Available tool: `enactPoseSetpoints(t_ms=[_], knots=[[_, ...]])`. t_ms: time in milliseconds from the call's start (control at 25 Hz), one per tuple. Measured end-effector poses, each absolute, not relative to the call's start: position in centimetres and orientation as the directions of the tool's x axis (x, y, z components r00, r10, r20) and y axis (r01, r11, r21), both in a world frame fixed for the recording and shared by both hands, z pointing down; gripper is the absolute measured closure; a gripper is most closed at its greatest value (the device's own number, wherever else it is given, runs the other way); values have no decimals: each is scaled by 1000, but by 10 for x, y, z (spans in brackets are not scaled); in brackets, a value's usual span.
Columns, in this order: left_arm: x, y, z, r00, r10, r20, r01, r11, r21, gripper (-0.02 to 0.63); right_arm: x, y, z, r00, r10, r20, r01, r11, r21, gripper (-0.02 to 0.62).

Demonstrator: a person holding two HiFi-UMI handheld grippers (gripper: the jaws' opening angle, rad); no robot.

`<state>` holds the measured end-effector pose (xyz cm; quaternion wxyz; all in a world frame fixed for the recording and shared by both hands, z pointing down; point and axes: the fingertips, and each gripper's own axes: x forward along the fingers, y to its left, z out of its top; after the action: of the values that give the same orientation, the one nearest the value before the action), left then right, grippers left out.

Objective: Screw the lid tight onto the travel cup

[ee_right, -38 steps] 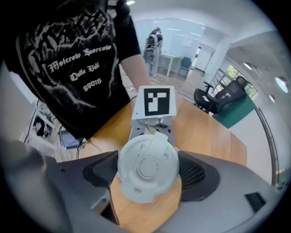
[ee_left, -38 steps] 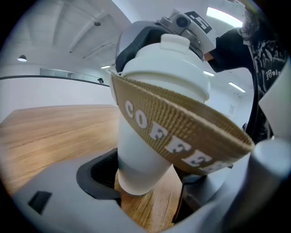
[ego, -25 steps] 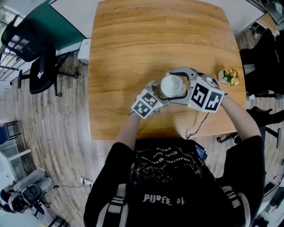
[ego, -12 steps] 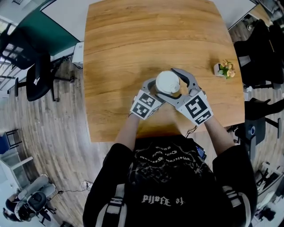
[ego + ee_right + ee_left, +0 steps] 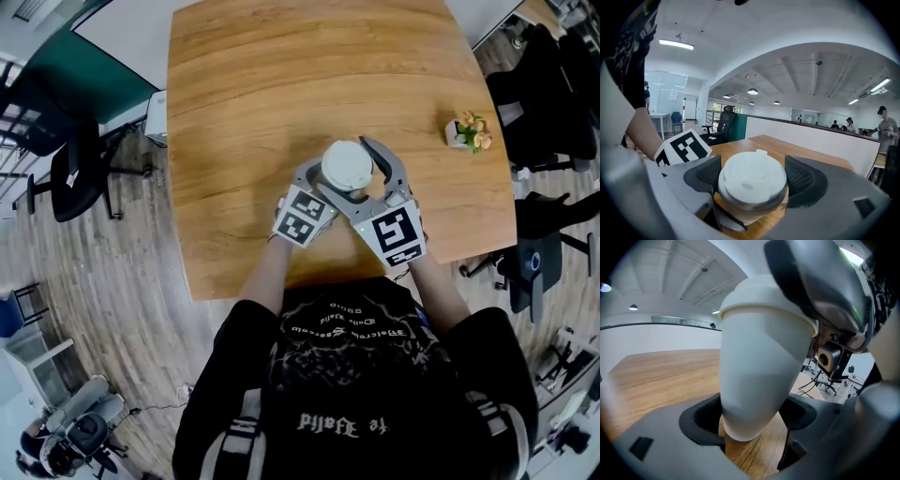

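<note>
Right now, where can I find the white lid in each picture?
Head view: the lid sits just above the picture's middle, towards the table's near edge.
Left gripper view: the lid is upper middle, capping the cup.
Right gripper view: the lid is low middle, between the jaws.
Shared landmark: the wooden table shows in all three.

Looking down on a wood table (image 5: 281, 84), bearing a flowerpot (image 5: 468, 132) near its right edge, well apart from the middle. Standing on plank floor (image 5: 112, 272), with a white box (image 5: 157, 117) just beside its left edge, a black chair (image 5: 70, 173) farther left and a green partition (image 5: 98, 84) near it. Showing ceiling lights (image 5: 676, 45) glowing overhead in the right gripper view and a person (image 5: 886, 129) far back at right.
</note>
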<state>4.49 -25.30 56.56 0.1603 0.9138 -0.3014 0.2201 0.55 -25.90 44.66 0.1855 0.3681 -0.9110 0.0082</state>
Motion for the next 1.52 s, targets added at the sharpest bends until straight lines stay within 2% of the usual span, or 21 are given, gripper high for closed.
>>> enactPoseSetpoints(t_ms=[120,240,360,400,440,480,680,1000,1120,1280,1400,1520], knots=[[46,-249,565,736,-465,492,-608,-774,177,204,1,-255,448,-743,-554,376,-557,823,111,162],[43,-249,564,758,-441,481,-583,-788,196,204,0,-250,449,-846,-357,396,-366,929,54,169],[44,-246,565,783,-387,488,-526,-830,185,204,5,-244,451,-891,-163,423,-198,979,-40,178],[45,-245,565,785,-377,491,-515,-838,179,204,5,-244,452,-892,-122,436,-165,984,-61,174],[45,-246,564,786,-374,492,-511,-841,178,204,4,-245,453,-891,-99,444,-145,987,-70,141],[45,-246,564,786,-374,492,-513,-839,181,204,2,-246,453,-891,-90,444,-135,988,-71,148],[42,-248,562,781,-372,502,-525,-826,206,204,-4,-249,449,-906,-188,380,-226,972,-57,156],[51,-248,571,722,-416,553,-552,-828,98,202,8,-248,449,-830,-460,315,-497,867,-46,158],[53,-247,572,719,-389,576,-527,-846,88,202,9,-249,448,-784,-565,257,-596,801,-55,157],[50,-243,572,731,-393,558,-515,-854,73,201,7,-245,450,-780,-575,247,-606,792,-73,150],[51,-244,571,724,-427,541,-557,-825,93,202,9,-243,446,-785,-553,280,-593,802,-78,150],[48,-241,570,707,-452,544,-607,-782,138,201,14,-234,432,-795,-553,249,-587,805,-87,130]])
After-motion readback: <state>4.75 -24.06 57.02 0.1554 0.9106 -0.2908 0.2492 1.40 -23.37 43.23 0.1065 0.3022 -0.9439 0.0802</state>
